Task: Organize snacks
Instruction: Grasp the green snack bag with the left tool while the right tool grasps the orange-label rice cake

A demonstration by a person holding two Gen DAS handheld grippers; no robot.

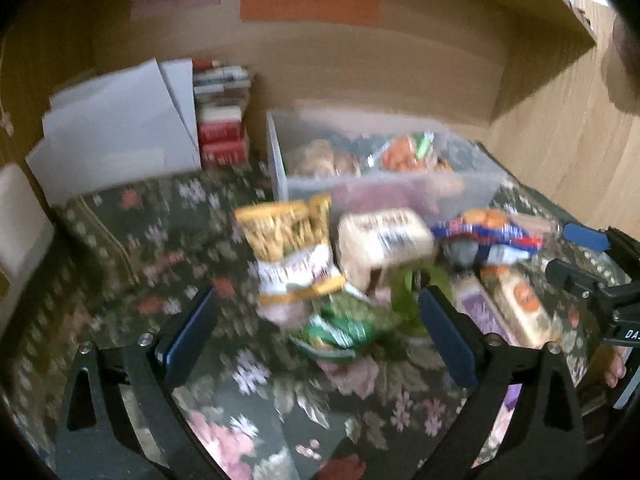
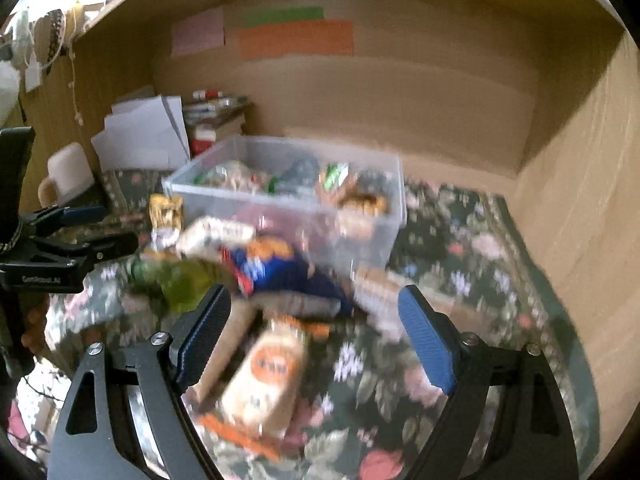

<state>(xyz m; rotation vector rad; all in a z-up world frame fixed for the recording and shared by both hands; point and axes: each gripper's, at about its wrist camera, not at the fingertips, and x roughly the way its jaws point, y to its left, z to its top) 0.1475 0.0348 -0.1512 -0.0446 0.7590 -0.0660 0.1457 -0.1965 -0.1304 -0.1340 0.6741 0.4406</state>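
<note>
Floral tablecloth [image 1: 132, 240] strewn with snack packets [image 1: 384, 240]; both hand-held grippers [image 1: 316, 320] [image 2: 316, 336] gape, empty

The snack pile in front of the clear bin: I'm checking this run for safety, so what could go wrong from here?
The packets overlap, so the open left gripper closing on the green packet might snag the yellow bag too. The right gripper, also open, hovers over the orange-labelled packet close to the left one; they could collide.

The pictures are blurred, so almost no text is readable. On the right gripper [image 1: 600, 276], at the edge of the left wrist view, white letters "DA" stand. The snack packets' labels [image 2: 272, 368] cannot be read.
</note>
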